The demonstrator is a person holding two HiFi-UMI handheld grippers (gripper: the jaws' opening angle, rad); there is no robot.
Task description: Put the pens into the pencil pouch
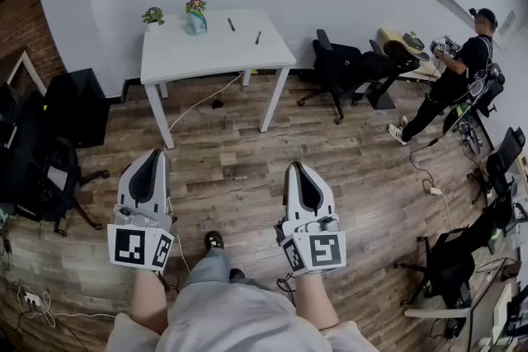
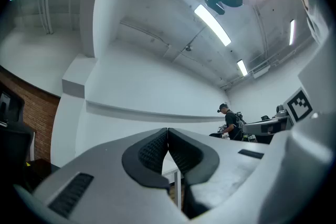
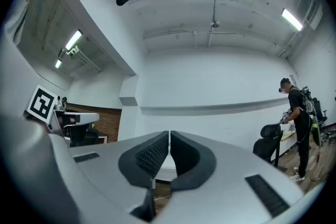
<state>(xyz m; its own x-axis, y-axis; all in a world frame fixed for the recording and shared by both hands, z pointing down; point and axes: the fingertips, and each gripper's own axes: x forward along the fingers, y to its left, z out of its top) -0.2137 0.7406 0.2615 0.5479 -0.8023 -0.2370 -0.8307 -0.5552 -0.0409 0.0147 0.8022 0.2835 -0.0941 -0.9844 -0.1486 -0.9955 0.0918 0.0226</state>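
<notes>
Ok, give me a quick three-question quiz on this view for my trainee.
1. True or false: the left gripper and the right gripper are both shut with nothing between the jaws.
2. How many pens lie on the white table?
3. Where are the pens? A) inside the pale blue pouch; B) loose on the tabletop, to the right of the pouch in the head view; C) on the floor.
Key: 1 true; 2 two; 3 B.

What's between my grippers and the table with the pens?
In the head view, just wooden floor crossed by a white cable, up to the table.
</notes>
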